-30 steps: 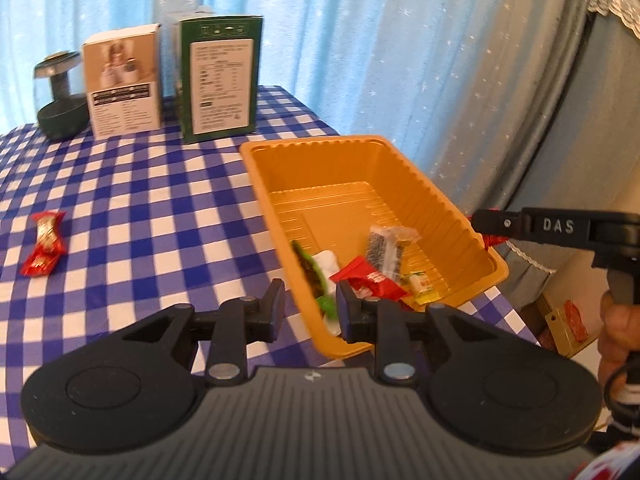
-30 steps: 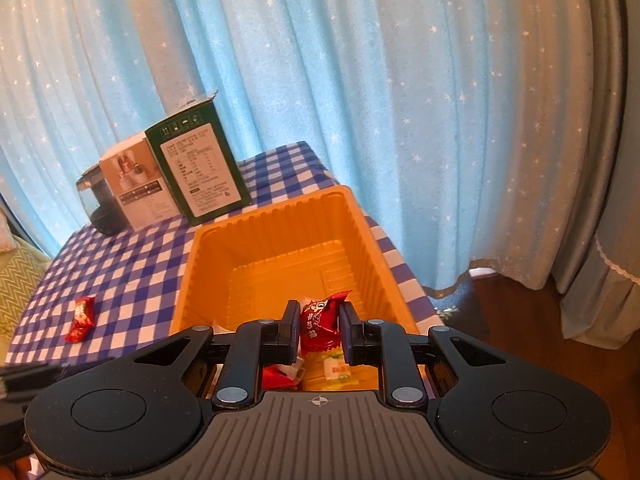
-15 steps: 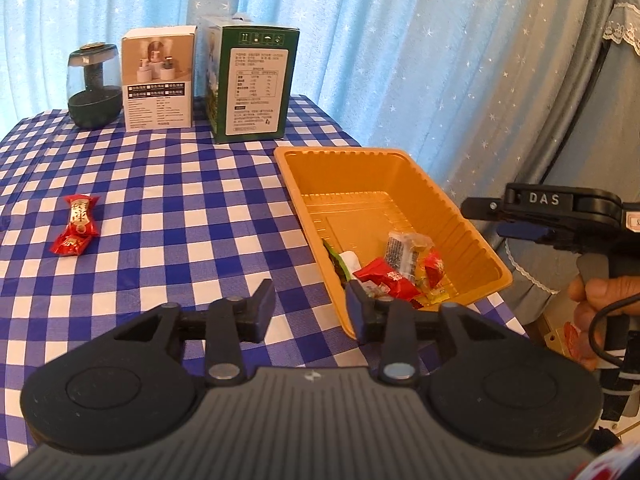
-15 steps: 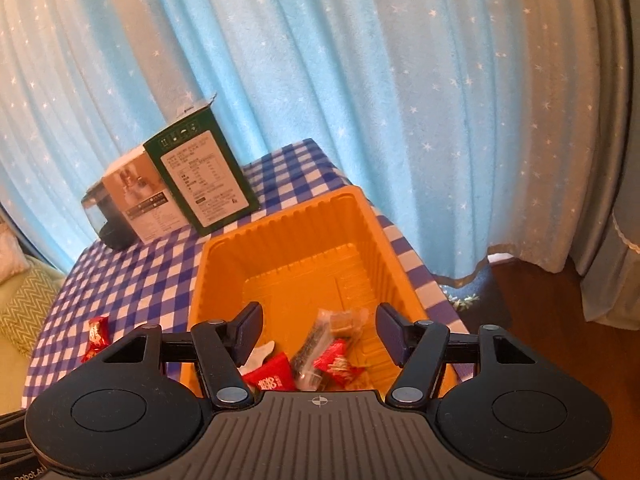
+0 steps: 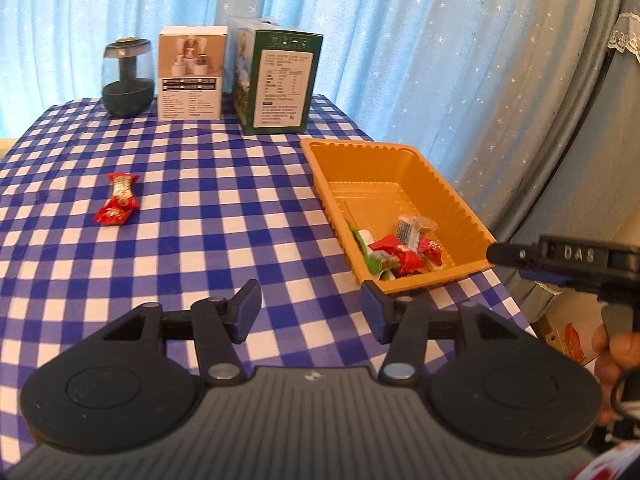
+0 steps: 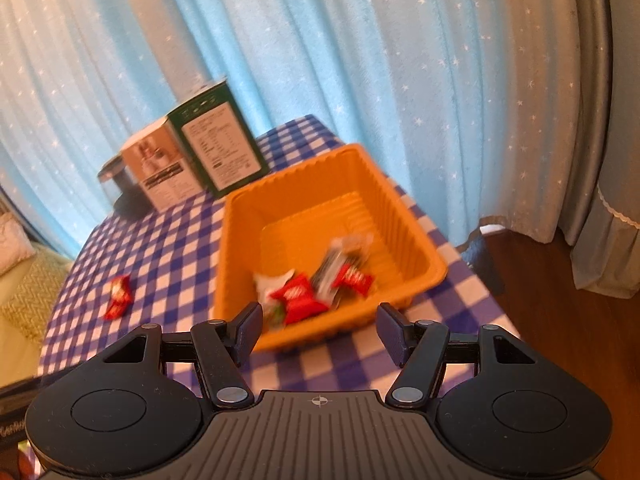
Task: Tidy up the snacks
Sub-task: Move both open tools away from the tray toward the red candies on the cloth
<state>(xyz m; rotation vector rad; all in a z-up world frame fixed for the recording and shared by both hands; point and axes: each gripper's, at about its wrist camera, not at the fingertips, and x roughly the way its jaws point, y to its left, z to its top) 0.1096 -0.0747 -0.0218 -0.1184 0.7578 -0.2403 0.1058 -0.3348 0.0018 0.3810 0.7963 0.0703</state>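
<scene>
An orange tray (image 5: pixel 444 192) stands on the blue checked tablecloth (image 5: pixel 200 220) at the right and holds several wrapped snacks (image 5: pixel 400 252). One red wrapped snack (image 5: pixel 118 205) lies alone on the cloth at the left. My left gripper (image 5: pixel 310 312) is open and empty, above the cloth near the tray's front corner. My right gripper (image 6: pixel 320 332) is open and empty, in front of the tray (image 6: pixel 412 232), whose snacks (image 6: pixel 312 284) show just beyond it. The lone red snack also shows in the right wrist view (image 6: pixel 119 296). The right gripper's side shows in the left wrist view (image 5: pixel 568 260).
A white box (image 5: pixel 191 74), a green box (image 5: pixel 280 82) and a dark glass jar (image 5: pixel 128 78) stand along the table's far edge before a blue curtain. The table's right edge runs just past the tray.
My right gripper opened and let a red snack drop into the tray, then drew back. My left gripper opened wider and pulled back and left from the tray.
</scene>
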